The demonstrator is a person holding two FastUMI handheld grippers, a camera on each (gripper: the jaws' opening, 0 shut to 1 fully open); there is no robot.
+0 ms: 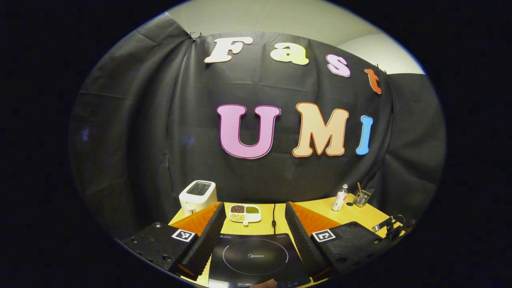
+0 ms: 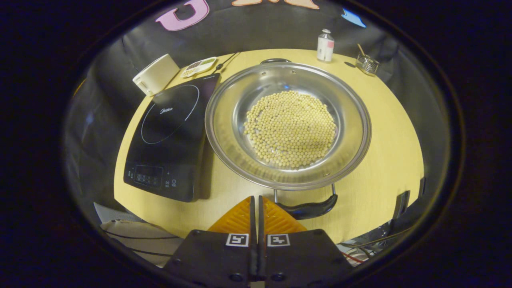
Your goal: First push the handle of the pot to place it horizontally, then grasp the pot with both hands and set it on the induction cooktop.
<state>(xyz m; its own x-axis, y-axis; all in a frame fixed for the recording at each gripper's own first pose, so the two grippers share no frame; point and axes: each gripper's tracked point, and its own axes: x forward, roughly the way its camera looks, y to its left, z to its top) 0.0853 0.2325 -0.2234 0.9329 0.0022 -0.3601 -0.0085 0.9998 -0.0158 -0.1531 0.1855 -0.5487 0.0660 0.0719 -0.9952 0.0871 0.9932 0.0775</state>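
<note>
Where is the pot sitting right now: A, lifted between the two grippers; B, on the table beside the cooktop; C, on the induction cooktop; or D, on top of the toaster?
B: in the right gripper view the pot of beans sits on the yellow table, right next to the black induction cooktop, whose ring is bare.

Pot (image 2: 288, 126) right of induction cooktop (image 2: 170, 140), touching; beans (image 2: 291, 128) inside. Toaster (image 2: 155, 74), divided dish (image 2: 199, 66) behind cooktop; bottle (image 2: 325, 40), glass (image 2: 367, 64) behind pot.
</note>
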